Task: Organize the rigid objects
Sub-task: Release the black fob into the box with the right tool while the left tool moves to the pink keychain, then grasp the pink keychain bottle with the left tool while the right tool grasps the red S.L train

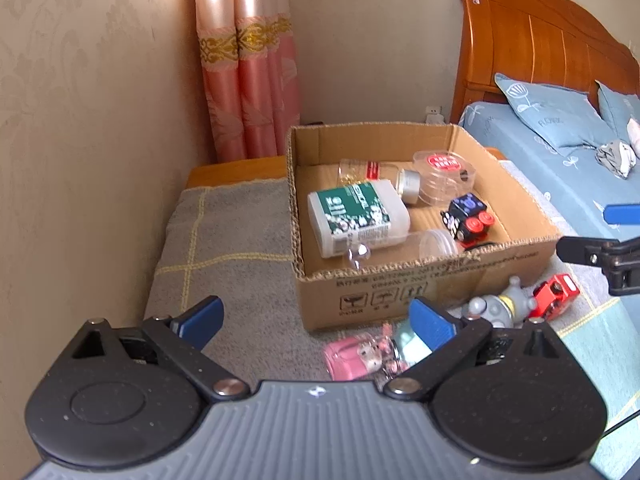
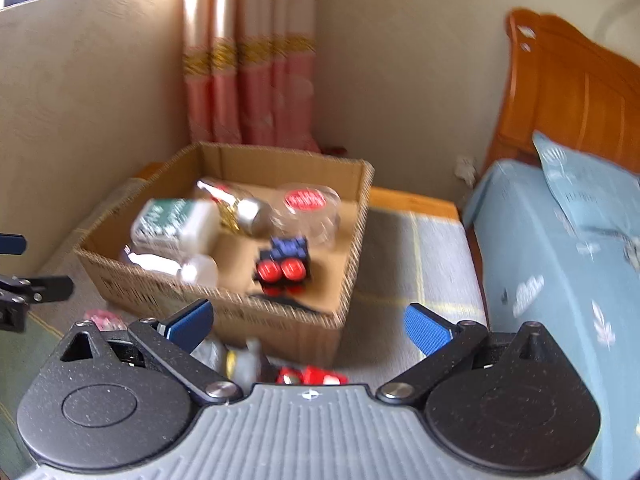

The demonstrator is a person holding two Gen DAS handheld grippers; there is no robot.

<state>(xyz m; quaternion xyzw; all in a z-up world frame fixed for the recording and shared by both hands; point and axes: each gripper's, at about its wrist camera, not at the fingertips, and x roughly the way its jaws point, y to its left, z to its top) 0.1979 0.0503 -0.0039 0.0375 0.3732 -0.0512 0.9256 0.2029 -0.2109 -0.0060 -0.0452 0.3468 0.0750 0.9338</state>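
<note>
A cardboard box (image 1: pixel 432 284) (image 2: pixel 280 324) stands on a grey mat. Inside lie a white bottle with a green label (image 1: pixel 356 216) (image 2: pixel 172 220), a clear bottle with a silver cap (image 1: pixel 380 174), a clear round tub with a red lid (image 1: pixel 444 174) (image 2: pixel 306 208) and a black toy train with red wheels (image 1: pixel 468 216) (image 2: pixel 284 266). In front of the box lie a pink jar (image 1: pixel 352 358), a grey figurine (image 1: pixel 500 306) (image 2: pixel 248 360) and a red toy car (image 1: pixel 556 296) (image 2: pixel 312 376). My left gripper (image 1: pixel 316 320) is open above the pink jar, holding nothing. Over the figurine and car, my right gripper (image 2: pixel 308 328) is open and empty.
A wall runs close along the left, and a pink curtain (image 1: pixel 248 80) hangs behind the box. A bed with a blue sheet (image 1: pixel 568 184) (image 2: pixel 560 264) and a wooden headboard (image 1: pixel 540 40) borders the mat on the right. A strip of wooden floor (image 2: pixel 412 200) shows behind the mat.
</note>
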